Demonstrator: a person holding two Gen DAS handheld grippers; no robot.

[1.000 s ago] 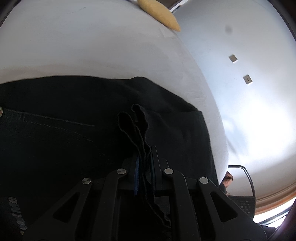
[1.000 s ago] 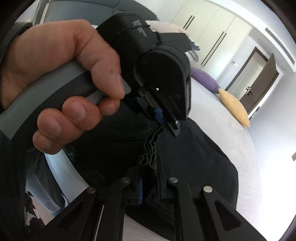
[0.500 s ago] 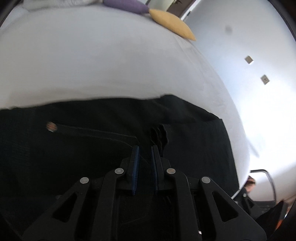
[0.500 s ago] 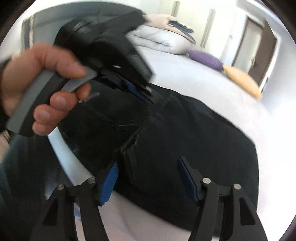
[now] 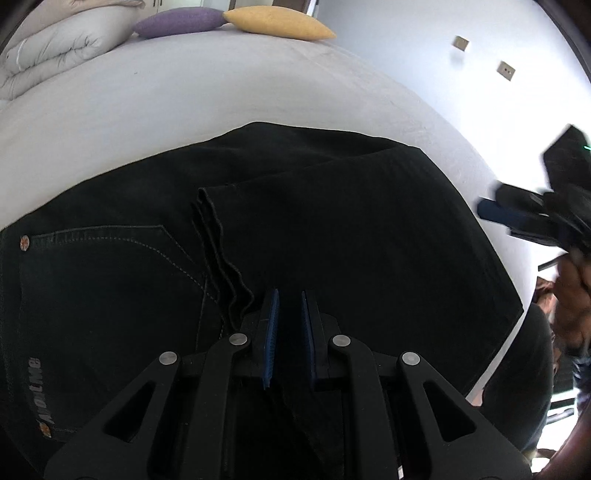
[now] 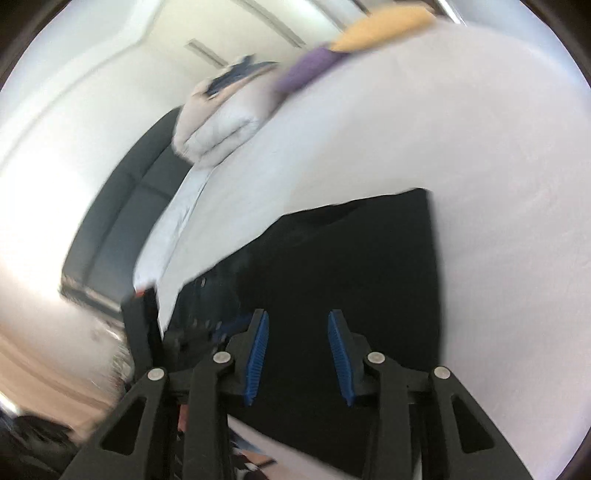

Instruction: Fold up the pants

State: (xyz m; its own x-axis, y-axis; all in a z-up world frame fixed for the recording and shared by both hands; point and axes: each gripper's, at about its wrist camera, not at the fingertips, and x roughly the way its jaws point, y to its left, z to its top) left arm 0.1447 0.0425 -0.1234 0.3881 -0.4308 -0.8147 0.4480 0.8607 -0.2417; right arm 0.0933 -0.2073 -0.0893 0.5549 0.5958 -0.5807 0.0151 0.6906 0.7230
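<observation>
Black pants (image 5: 332, 229) folded flat on the bed (image 5: 221, 96), both grippers empty above them.

Left gripper (image 5: 288, 295) at the near edge of the pants, blue pads parted by a narrow gap, nothing between them; just left of it, a stack of wavy hem edges (image 5: 218, 258) over the stitched pocket (image 5: 122, 258). Rivet (image 5: 23, 242) at the far left of the pocket seam, pale label (image 5: 40, 406) low on the left. Right gripper (image 6: 297, 325) wide open over the near part of the pants (image 6: 351, 266), holding nothing; seen blurred at the right edge of the left view (image 5: 517, 218). Folded duvet (image 5: 55, 48), purple pillow (image 5: 177, 20) and yellow pillow (image 5: 277, 22) at the far end of the bed. Dark headboard (image 6: 122, 229) on the left in the blurred right view.
</observation>
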